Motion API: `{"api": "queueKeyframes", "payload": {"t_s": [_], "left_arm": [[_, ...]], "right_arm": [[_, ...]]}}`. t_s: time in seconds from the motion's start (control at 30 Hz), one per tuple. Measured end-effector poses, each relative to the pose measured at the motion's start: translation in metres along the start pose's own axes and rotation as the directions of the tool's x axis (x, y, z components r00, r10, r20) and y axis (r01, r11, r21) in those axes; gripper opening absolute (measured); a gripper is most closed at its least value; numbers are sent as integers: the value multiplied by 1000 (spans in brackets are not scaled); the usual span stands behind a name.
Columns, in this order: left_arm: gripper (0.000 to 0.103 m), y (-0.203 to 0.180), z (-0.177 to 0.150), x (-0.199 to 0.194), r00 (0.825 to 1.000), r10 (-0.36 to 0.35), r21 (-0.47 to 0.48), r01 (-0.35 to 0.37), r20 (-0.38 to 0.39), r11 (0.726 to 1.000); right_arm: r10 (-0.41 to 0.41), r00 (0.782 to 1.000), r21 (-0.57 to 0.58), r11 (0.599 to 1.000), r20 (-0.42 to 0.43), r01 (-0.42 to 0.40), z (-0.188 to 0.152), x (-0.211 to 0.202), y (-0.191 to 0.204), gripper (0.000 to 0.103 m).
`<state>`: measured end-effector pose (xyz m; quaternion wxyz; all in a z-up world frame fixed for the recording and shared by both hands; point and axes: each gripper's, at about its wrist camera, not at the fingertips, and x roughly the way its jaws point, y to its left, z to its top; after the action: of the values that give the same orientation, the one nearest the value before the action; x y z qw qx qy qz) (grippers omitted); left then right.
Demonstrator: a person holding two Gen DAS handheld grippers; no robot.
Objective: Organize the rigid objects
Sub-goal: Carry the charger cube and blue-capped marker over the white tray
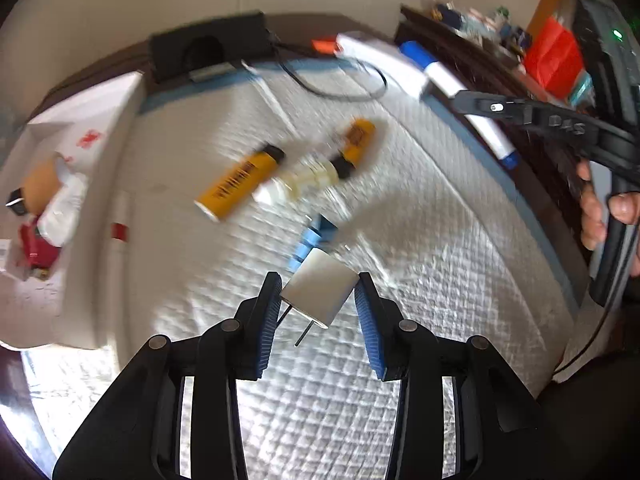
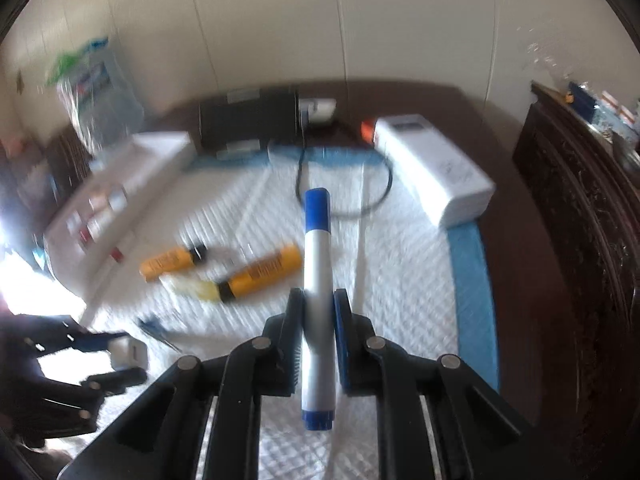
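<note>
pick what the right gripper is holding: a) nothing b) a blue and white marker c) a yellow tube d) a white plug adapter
b: in the right wrist view the right gripper has its pads closed on the white barrel of the blue and white marker, while the white plug adapter sits between the left gripper fingers.

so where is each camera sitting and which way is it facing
Left wrist: on the left gripper, looking along its fingers over the quilted mat; it holds a white plug adapter. The person's right hand shows at the right edge.
Right wrist: on the right gripper, facing the wall; it clamps a blue-capped marker.
Shared: both yellow tubes, black box.
</note>
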<state>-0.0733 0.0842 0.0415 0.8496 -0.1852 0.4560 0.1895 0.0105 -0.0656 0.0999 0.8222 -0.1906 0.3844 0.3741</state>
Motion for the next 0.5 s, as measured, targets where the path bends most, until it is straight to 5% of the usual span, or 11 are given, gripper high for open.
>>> {"api": "queueKeyframes", "payload": {"t_s": [0.13,0.23,0.3,0.5], "left_arm": [[37,20,20,-44,993,54,-36,-51,108,998],[37,42,47,-99,967,116,-73,-102,227,992],[37,55,66,-145,929,182,-90,-161,321,983],[37,88,92,-259,803,312,-159,-269,508,950]], "right_arm": [[37,990,10,999,137,-39,26,-43,12,13],[72,964,-3,997,256,-73,53,-83,28,13],[94,939,-20,996,330,-92,70,-109,39,13],[183,819,-122,983,544,-138,118,-189,95,13]]}}
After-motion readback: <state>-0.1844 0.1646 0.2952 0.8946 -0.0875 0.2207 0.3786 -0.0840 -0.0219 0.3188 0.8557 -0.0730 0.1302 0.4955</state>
